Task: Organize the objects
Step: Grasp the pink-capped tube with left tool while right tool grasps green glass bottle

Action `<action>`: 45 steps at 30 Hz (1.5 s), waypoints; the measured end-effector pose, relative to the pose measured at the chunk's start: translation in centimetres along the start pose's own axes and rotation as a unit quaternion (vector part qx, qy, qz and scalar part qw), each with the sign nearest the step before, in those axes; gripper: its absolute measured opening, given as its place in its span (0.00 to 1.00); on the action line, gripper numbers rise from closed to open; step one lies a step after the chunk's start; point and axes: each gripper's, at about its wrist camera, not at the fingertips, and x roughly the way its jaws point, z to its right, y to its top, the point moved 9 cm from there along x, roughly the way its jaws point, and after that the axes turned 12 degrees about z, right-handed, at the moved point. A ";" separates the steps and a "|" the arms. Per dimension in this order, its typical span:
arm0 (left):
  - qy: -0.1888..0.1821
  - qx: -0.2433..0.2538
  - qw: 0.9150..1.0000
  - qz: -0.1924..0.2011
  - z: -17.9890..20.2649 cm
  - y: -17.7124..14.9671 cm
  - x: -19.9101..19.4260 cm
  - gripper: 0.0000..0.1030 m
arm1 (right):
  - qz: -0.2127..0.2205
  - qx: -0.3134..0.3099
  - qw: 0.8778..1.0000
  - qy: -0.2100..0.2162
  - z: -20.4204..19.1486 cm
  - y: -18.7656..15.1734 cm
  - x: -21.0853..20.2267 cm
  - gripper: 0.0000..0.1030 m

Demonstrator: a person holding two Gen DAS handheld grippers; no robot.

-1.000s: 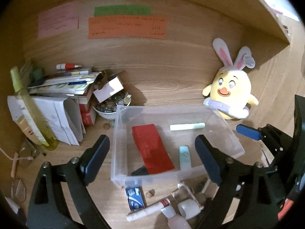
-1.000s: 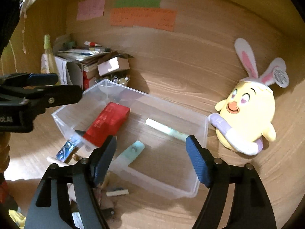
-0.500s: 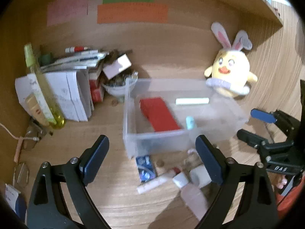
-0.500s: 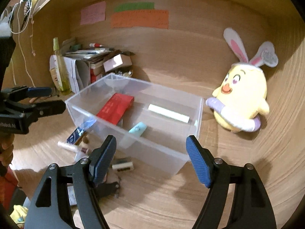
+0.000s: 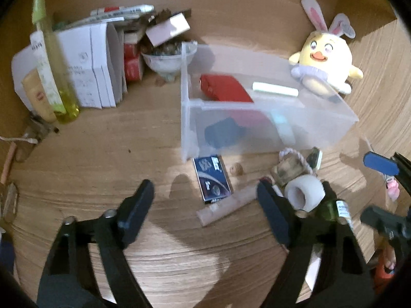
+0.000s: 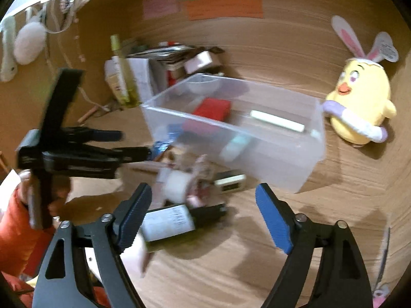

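A clear plastic bin point(image 5: 257, 133) point(image 6: 269, 151) sits on the wooden desk and holds a red box point(image 5: 226, 88) point(image 6: 212, 107), a white stick point(image 5: 274, 88) point(image 6: 277, 122) and a pale teal piece point(image 5: 283, 128). In front of it lie a blue card box point(image 5: 212, 177), a white tube point(image 5: 226, 206), a white tape roll point(image 5: 304, 192) point(image 6: 177, 184) and a dark bottle with a white label point(image 6: 174, 222). My left gripper point(image 5: 205, 205) is open above the blue box and tube. My right gripper point(image 6: 203, 215) is open above the bottle.
A yellow bunny-eared plush point(image 5: 323, 59) point(image 6: 359, 102) stands right of the bin. White boxes point(image 5: 84, 64), a yellow bottle point(image 5: 51, 59) and a bowl of small items point(image 5: 167, 59) crowd the back left. Coloured notes point(image 6: 223, 5) hang on the back wall.
Both grippers have pulled back from the bin toward the loose items in front of it. Both stay open and empty.
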 end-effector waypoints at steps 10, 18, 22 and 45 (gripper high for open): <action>-0.031 0.027 0.999 -0.027 2.1 -1.4 1.2 0.44 | -0.031 -0.010 0.999 0.009 -2.0 -2.5 1.5 0.79; -0.043 0.042 0.998 -0.029 3.0 -2.3 0.1 0.29 | -0.030 0.004 1.000 0.003 -0.6 -2.8 0.9 0.66; -0.051 0.052 0.997 -0.034 3.3 -3.0 -0.8 0.19 | -0.030 0.001 0.999 -0.010 0.4 -3.2 0.4 0.60; -0.047 0.078 0.995 -0.048 4.2 -1.6 1.6 0.18 | -0.049 0.083 0.995 -0.039 4.7 -3.4 1.8 0.59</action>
